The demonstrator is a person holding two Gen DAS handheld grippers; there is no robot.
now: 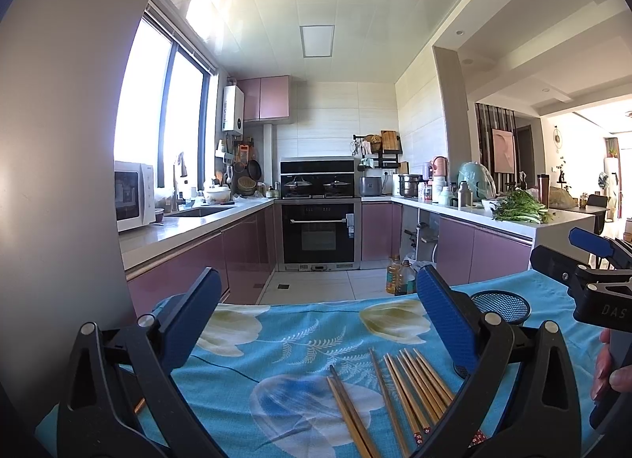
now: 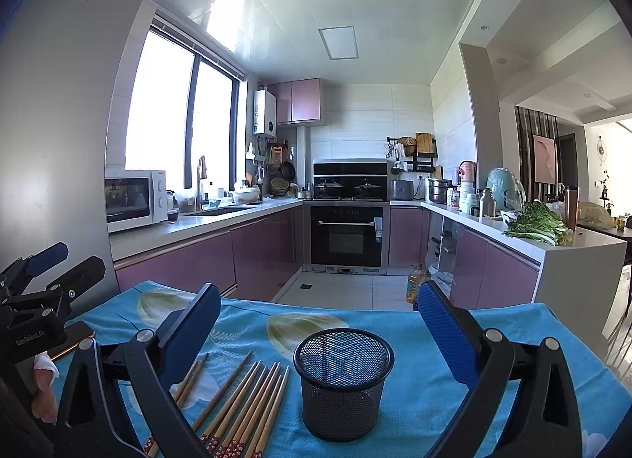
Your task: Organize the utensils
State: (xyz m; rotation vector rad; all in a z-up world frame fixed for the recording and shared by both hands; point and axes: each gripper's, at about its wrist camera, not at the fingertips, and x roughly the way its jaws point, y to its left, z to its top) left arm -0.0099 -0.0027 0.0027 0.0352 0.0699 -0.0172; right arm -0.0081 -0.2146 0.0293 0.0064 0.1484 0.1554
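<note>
Several wooden chopsticks (image 1: pixel 410 391) lie side by side on a table with a blue flowered cloth (image 1: pixel 300 339). They also show in the right wrist view (image 2: pixel 245 402). A black mesh cup (image 2: pixel 343 377) stands upright and empty to their right; its rim shows in the left wrist view (image 1: pixel 501 306). My left gripper (image 1: pixel 316 300) is open and empty above the cloth, left of the chopsticks. My right gripper (image 2: pixel 318 310) is open and empty, with the cup between its fingers' line. Each gripper shows in the other's view (image 1: pixel 592 260) (image 2: pixel 43 272).
A phone-like flat object (image 2: pixel 73 339) lies on the cloth at the left. Beyond the table's far edge (image 2: pixel 335 306) is a kitchen floor with oil bottles (image 2: pixel 414 284), purple cabinets, an oven (image 2: pixel 345 237) and a counter with greens (image 2: pixel 537 227).
</note>
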